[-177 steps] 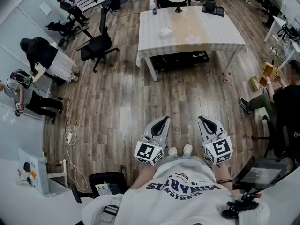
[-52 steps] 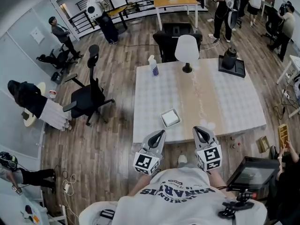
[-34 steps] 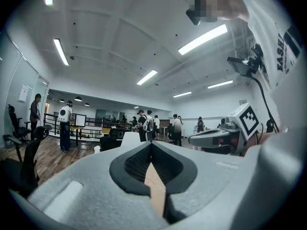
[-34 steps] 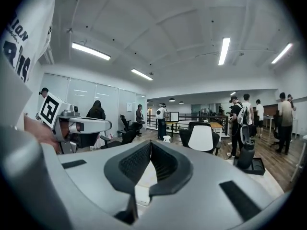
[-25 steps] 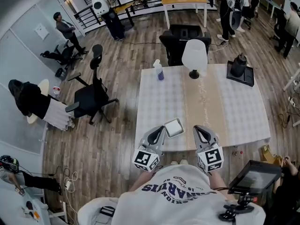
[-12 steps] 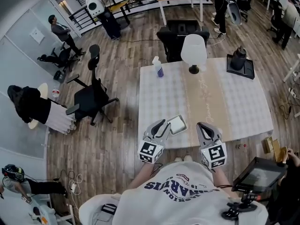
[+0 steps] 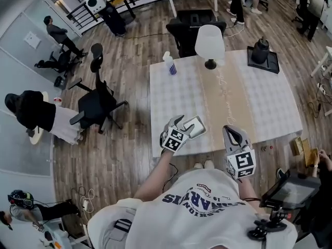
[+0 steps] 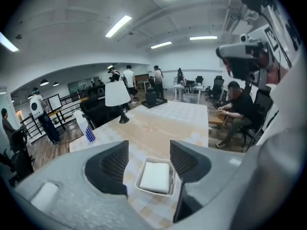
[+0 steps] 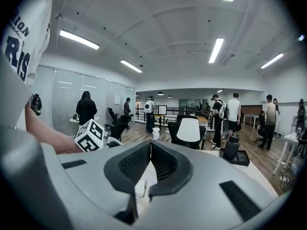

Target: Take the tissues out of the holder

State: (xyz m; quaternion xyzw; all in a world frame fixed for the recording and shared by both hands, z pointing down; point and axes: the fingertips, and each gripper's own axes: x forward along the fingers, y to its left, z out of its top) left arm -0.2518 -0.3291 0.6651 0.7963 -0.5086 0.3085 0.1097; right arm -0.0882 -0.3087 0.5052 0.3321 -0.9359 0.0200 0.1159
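Observation:
A white tissue holder point(image 7: 193, 127) with a stack of white tissues point(image 8: 156, 175) lies near the front edge of the checked table point(image 7: 171, 95). My left gripper point(image 7: 182, 124) reaches over that edge, just left of the holder. In the left gripper view the holder point(image 8: 144, 186) shows between and beyond the parted jaws point(image 8: 148, 151). The jaws are opening and touch nothing. My right gripper point(image 7: 232, 132) hangs back at the table's front edge, to the right, jaws shut point(image 9: 149, 145) and empty. The holder's corner point(image 9: 140, 188) peeks out below them.
A white lamp point(image 7: 209, 42), a spray bottle point(image 7: 168, 64) and a black kettle on a tray point(image 7: 261, 53) stand at the table's far side. A beige runner point(image 7: 223, 97) crosses the cloth. Black office chairs point(image 7: 97, 104) stand to the left, and several people are about the room.
The person has stepped up to the table. My left gripper has swung forward and to the right, up to the holder. The right gripper has stayed back at the edge.

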